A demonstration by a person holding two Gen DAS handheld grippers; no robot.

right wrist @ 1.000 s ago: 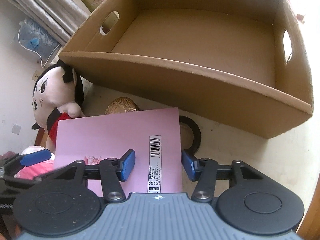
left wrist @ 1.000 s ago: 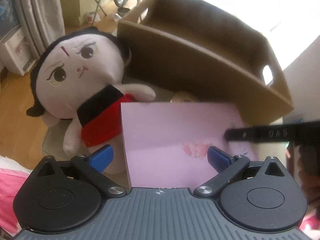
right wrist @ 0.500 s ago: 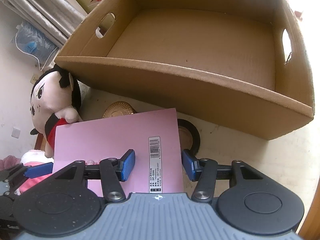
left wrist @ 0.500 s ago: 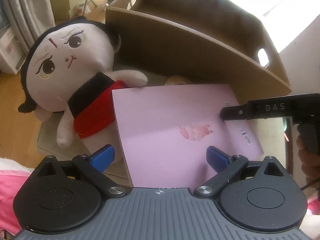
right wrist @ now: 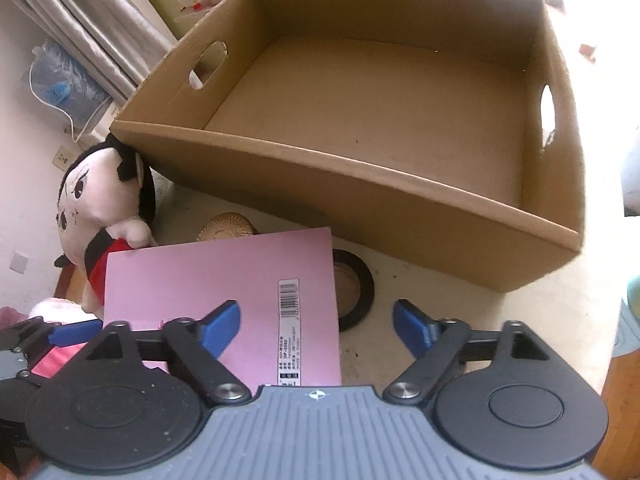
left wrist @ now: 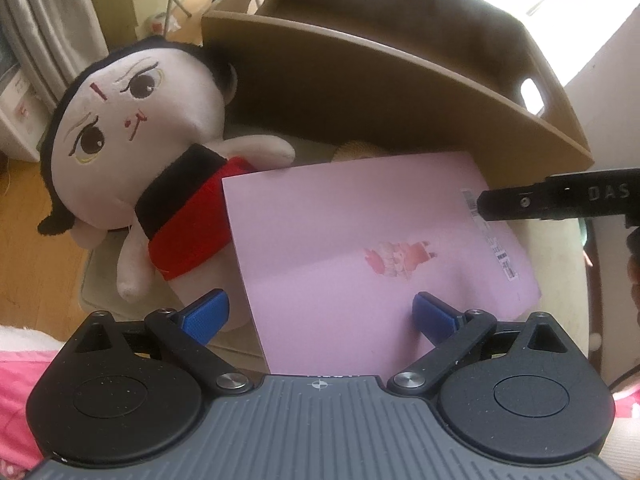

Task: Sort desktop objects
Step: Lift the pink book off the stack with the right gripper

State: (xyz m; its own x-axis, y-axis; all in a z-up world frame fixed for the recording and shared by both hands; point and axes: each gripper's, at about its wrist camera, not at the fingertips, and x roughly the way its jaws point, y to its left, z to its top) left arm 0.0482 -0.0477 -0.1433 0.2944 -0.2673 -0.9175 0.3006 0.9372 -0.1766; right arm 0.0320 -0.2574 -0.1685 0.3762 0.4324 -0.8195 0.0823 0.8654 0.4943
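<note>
Pink notebook: thin, flat, plain cover with a white barcode strip near its right edge and a small pink-red printed figure on the same face. It lies in front of the cardboard box, near edge toward both cameras.

Cardboard box: brown, open-topped, shallow, hand slots in the two side walls, nothing inside.

Plush doll: pale round face, black hair, black and red outfit. On its back left of the notebook, head against the box's corner.

Black ring, possibly a tape roll, partly under the notebook's right edge.

Tan woven round thing behind the notebook; kind unclear.
</note>
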